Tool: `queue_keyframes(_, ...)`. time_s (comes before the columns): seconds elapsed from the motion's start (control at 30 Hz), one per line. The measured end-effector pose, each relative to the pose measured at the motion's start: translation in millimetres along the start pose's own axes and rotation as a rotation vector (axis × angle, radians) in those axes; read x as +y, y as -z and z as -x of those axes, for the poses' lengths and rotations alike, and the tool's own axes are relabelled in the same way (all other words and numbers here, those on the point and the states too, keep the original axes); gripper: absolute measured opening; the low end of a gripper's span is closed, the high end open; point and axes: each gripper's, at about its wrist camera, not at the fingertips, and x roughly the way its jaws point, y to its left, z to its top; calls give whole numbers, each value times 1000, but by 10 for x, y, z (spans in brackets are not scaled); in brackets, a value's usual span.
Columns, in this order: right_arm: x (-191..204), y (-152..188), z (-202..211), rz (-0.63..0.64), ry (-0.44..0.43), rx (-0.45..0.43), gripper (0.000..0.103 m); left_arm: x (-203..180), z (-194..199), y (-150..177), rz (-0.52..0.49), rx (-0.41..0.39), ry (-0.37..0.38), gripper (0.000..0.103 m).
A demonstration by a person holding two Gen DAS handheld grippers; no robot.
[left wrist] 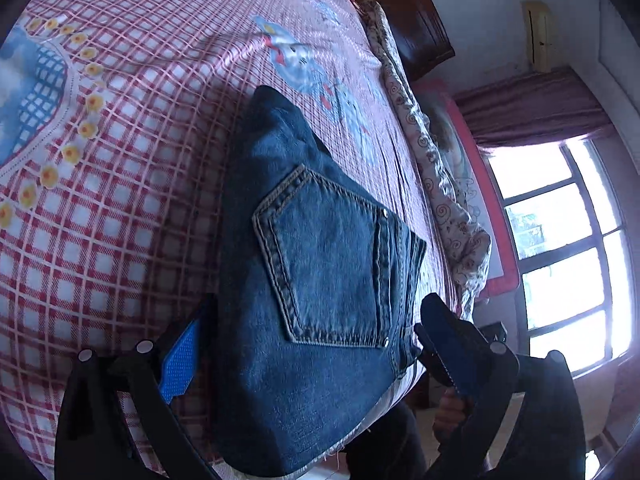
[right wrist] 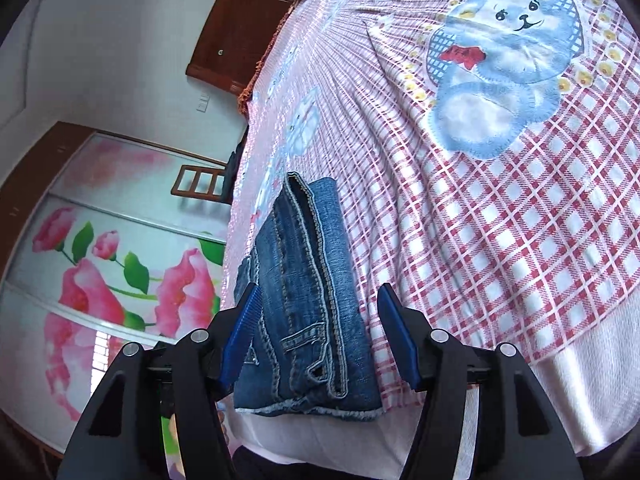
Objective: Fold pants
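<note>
While folded blue jeans lie at the near edge of a checked bedspread, the right gripper and left gripper straddle them, fingers released.

jeans: 1 pair, folded, at the bed's near edge
back pocket: 1 showing
grippers: 2, left and right
blue pads: 2 per gripper
bed: 1
bear print: 1 big one
window: 1
</note>
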Motion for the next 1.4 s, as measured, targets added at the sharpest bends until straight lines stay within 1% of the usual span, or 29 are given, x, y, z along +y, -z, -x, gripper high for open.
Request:
queue_keyframes(0.03,-22,1,-31,-6,-7,11,59,-34,-26,25,-32,13,0,101)
queue_keyframes(0.1,-15,21,-116,-11,-11,33,59,-67,-75,37,-63,36,2,101)
queue_keyframes(0.17,21,21,-151,14,-4,32,59,-55,-89,13,-63,45,28,101)
queue_keyframes(0.23,65,10,-196,16,-36,39,59,-52,-93,-9,-70,58,55,101)
queue_keyframes(0.27,86,4,-224,21,-35,44,59,-48,-81,-15,-78,65,64,101)
queue_keyframes(0.3,129,-3,-263,40,-21,53,59,-54,-77,-25,-87,67,70,101)
queue_keyframes(0.33,185,3,-316,74,20,69,59,-54,-72,-34,-96,71,67,101)
queue_keyframes(0.37,231,7,-374,107,73,85,59,-66,-96,-53,-109,77,49,101)
queue_keyframes(0.43,312,23,-469,159,138,100,59,-124,-144,-90,-160,85,-8,101)
queue_keyframes(0.5,373,31,-547,188,182,113,63,-146,-222,-135,-201,103,-39,101)
queue_keyframes(0.53,415,36,-588,210,198,128,68,-152,-254,-157,-211,111,-50,101)
queue_keyframes(0.57,447,36,-613,227,207,140,68,-163,-268,-177,-214,119,-61,101)
queue_keyframes(0.6,462,39,-632,231,188,159,68,-176,-260,-186,-209,119,-63,101)
queue_keyframes(0.63,466,57,-681,221,119,208,71,-177,-254,-194,-208,123,-52,101)
queue_keyframes(0.67,461,73,-702,233,114,221,71,-167,-253,-194,-208,129,-37,101)
queue_keyframes(0.73,413,60,-726,239,95,237,71,-119,-238,-183,-206,148,20,101)
queue_keyframes(0.77,406,35,-736,220,85,234,71,-114,-237,-180,-211,157,31,101)
queue_keyframes(0.8,398,15,-737,219,83,231,69,-112,-244,-181,-210,156,25,100)
queue_keyframes(0.83,431,34,-755,256,109,231,59,-130,-263,-185,-212,155,7,98)
queue_keyframes(0.87,467,59,-784,306,163,231,46,-164,-288,-190,-222,152,-36,91)
queue_keyframes(0.9,464,60,-783,314,175,231,42,-184,-300,-189,-231,147,-83,64)
queue_keyframes(0.93,434,44,-782,291,150,233,34,-160,-297,-201,-221,142,-143,51)
queue_keyframes(0.97,405,31,-762,266,128,231,31,-103,-270,-219,-191,137,-139,41)
queue_keyframes(1.0,391,29,-746,265,126,231,30,-50,-243,-229,-158,130,-124,33)
queue_keyframes(1.07,487,65,-715,330,162,224,26,-52,-225,-220,-138,114,-145,27)
queue_keyframes(1.13,654,85,-671,390,175,213,23,-176,-191,-205,-181,91,-184,21)
queue_keyframes(1.17,721,78,-644,404,169,208,23,-230,-164,-209,-196,78,-184,19)
queue_keyframes(1.27,947,63,-576,473,164,193,22,-340,-52,-239,-205,37,-153,17)
queue_keyframes(1.4,1192,-62,-501,514,126,155,22,-512,68,-371,-252,-15,-125,17)
